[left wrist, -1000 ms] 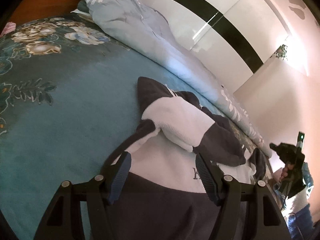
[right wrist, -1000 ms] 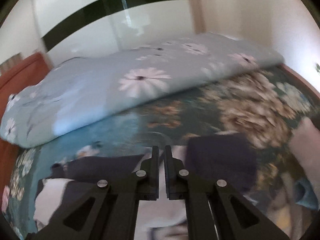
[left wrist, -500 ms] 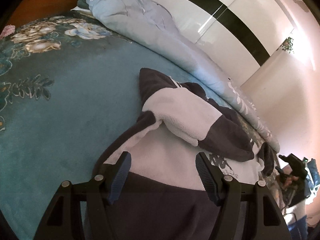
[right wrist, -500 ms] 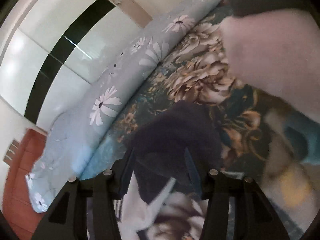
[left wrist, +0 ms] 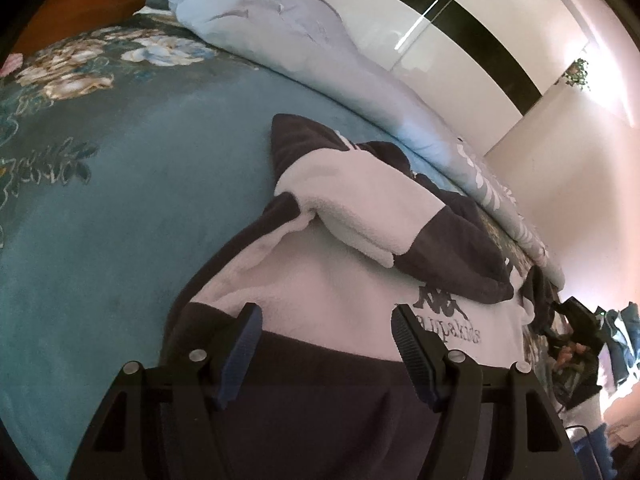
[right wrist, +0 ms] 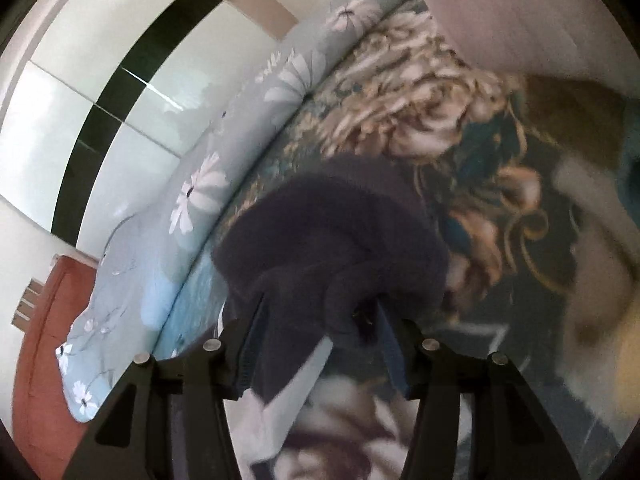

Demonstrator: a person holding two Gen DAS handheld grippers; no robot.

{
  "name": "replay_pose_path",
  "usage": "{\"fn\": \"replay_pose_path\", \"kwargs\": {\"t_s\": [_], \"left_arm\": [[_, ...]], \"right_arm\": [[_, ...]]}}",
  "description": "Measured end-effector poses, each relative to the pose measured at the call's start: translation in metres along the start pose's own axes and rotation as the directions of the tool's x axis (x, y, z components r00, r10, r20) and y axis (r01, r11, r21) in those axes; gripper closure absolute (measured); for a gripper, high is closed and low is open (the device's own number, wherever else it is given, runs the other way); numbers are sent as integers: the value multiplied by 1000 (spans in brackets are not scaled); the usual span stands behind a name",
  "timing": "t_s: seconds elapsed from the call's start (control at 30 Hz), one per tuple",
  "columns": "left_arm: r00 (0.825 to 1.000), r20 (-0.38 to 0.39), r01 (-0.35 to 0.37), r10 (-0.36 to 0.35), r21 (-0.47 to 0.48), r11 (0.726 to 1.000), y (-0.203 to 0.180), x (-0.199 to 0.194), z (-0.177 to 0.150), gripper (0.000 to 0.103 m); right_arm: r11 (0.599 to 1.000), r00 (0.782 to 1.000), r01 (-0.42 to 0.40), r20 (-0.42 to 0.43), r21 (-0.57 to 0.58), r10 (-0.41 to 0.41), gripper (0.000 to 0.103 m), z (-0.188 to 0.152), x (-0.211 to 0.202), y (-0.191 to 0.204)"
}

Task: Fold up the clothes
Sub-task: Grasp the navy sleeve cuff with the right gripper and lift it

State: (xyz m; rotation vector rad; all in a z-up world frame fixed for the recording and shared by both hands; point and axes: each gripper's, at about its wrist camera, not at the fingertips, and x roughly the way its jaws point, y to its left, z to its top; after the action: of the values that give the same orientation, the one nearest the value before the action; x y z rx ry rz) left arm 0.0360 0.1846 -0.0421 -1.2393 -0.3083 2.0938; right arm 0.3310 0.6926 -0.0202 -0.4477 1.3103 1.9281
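Teal floral bed (left wrist: 120,208) under navy-and-white sweatshirt (left wrist: 340,280) (daisy duvet (left wrist: 288,28) behind)

White glossy wardrobe (left wrist: 460,36) with black stripe behind the bed (left wrist: 132,184).

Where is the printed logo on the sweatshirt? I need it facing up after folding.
In the left wrist view, the logo sits on the sweatshirt's white chest, right of centre, just below the folded sleeve's dark cuff.

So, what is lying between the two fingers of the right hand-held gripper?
In the right wrist view, the dark navy sleeve of the sweatshirt lies between the opening fingers of the right hand-held gripper; the pads do not press it.
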Motion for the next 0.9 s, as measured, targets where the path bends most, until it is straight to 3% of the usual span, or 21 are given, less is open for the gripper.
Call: {"fn": "replay_pose_path", "kwargs": {"t_s": [0.13, 0.2, 0.27, 0.4, 0.5, 0.6, 0.67, 0.77, 0.9], "left_arm": [[1000, -2, 6, -6, 1, 1000, 1, 0, 1, 32], [1000, -2, 14, -14, -5, 1000, 3, -1, 1, 32], [1000, -2, 23, -23, -13, 1000, 5, -1, 1, 32], [999, -5, 33, -33, -21, 999, 7, -1, 2, 32], [999, -4, 42, -42, -16, 999, 7, -2, 2, 32], [999, 4, 54, -54, -11, 998, 8, -6, 2, 32], [998, 12, 65, -65, -18, 998, 11, -9, 2, 32], [996, 20, 82, -82, -32, 996, 15, -12, 3, 32], [995, 32, 93, -92, -35, 995, 17, -20, 4, 32]], "right_arm": [[1000, 999, -26, 25, -6, 26, 50, 6, 3, 4], [999, 998, -31, 48, -23, 32, 62, 9, -1, 8], [999, 998, -8, 68, -49, 11, 86, 12, -4, 14], [990, 996, 41, 87, -138, -29, 90, 21, -14, 35], [946, 987, 111, 148, -305, -68, 90, 28, -33, 73], [844, 979, 154, 195, -514, -60, 91, 32, -58, 133], [767, 985, 127, 173, -629, -21, 91, 28, -72, 168], [600, 991, 104, 130, -793, 0, 91, 8, -87, 224], [393, 998, 33, 55, -919, 44, 91, -45, -97, 287]]}}
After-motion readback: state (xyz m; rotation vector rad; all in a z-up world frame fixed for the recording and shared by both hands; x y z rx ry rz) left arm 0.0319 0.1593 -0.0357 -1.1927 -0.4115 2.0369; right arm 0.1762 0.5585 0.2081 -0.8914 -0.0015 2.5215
